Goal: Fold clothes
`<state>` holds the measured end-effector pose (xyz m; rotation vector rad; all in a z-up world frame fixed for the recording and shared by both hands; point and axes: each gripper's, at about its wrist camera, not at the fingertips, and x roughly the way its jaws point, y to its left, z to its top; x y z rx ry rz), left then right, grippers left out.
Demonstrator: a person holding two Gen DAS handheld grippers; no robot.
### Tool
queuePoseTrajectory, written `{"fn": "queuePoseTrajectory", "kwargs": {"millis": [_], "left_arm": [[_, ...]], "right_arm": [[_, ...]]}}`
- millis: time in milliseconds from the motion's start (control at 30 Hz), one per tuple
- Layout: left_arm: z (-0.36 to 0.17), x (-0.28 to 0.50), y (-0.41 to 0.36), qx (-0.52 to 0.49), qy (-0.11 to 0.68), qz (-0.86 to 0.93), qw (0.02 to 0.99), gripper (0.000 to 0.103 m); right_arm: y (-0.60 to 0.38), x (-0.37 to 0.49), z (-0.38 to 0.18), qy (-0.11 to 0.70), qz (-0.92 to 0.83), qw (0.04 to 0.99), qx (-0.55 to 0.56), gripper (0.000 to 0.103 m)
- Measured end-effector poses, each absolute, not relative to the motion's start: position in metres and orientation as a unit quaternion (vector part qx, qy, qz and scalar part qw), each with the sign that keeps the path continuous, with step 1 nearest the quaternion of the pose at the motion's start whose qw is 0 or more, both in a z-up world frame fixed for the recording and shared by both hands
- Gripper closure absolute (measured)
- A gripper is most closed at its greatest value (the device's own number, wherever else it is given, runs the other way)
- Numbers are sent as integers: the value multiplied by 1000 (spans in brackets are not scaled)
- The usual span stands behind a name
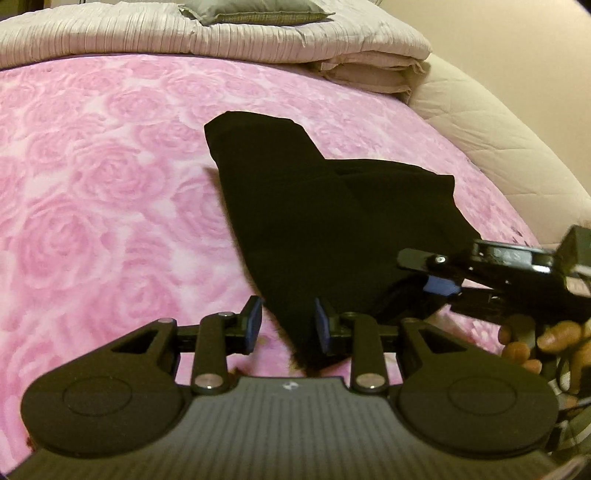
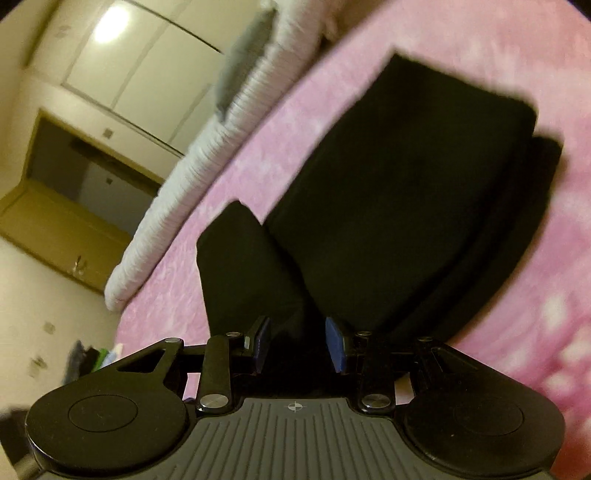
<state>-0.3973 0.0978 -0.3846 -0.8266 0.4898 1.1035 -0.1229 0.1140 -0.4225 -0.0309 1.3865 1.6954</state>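
A black garment [image 1: 314, 221] lies folded on the pink rose blanket [image 1: 110, 184], its narrow end pointing toward me. My left gripper [image 1: 288, 325] is open, and the garment's near tip lies between its blue pads [image 1: 255, 325], close to the right one. In the right wrist view the garment [image 2: 388, 203] shows a wide folded panel and a narrower flap at its left. My right gripper [image 2: 298, 345] stands with its pads apart and dark cloth fills the gap; they do not visibly press it. In the left wrist view the right gripper [image 1: 413, 275] sits at the garment's right edge, held by a hand [image 1: 524, 343].
A folded pale comforter [image 1: 147, 33] with a grey pillow [image 1: 255, 13] on it lies along the far side of the bed. A quilted mattress edge [image 1: 498, 129] curves down the right. Beyond the comforter [image 2: 192, 177], the right wrist view shows a wooden cupboard [image 2: 92, 184] and the wall.
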Motion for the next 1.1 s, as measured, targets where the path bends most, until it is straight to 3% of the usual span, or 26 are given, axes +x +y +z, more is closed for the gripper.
{"fn": "queuePoseTrajectory", "kwargs": {"millis": [133,167,200,267,433,600,733,800,1000,1100], "left_arm": [[-391,-400,102,-384,215,503,744,77],[-392,-400,103,-385,213,502,744,77],[-392,-399,104,-386,211,501,745,77],[-387,-399,108,-379,204,500,752,77],[-361,-386,123,-334,186,481,789,77],[-360,-351,138,-322,181,439,819,76],[-383,-320,147,-347,206,405,820,76],[-387,-311,147,-340,215,409,819,76],[-380,-305,152,-341,206,399,826,75],[-384,-300,154,-336,223,401,823,74]], "right_arm": [[128,-132,-433,625,650,432,1,67],[131,-135,-432,629,648,429,0,72],[133,-137,-428,614,660,432,-4,90],[136,-141,-418,581,685,440,-14,91],[122,-125,-353,400,758,515,8,92],[108,-69,-339,329,720,611,-3,92],[118,-24,-396,446,645,621,4,92],[115,-18,-400,450,641,621,21,92],[106,-32,-355,345,679,647,18,92],[103,-13,-377,384,634,671,17,92]]}}
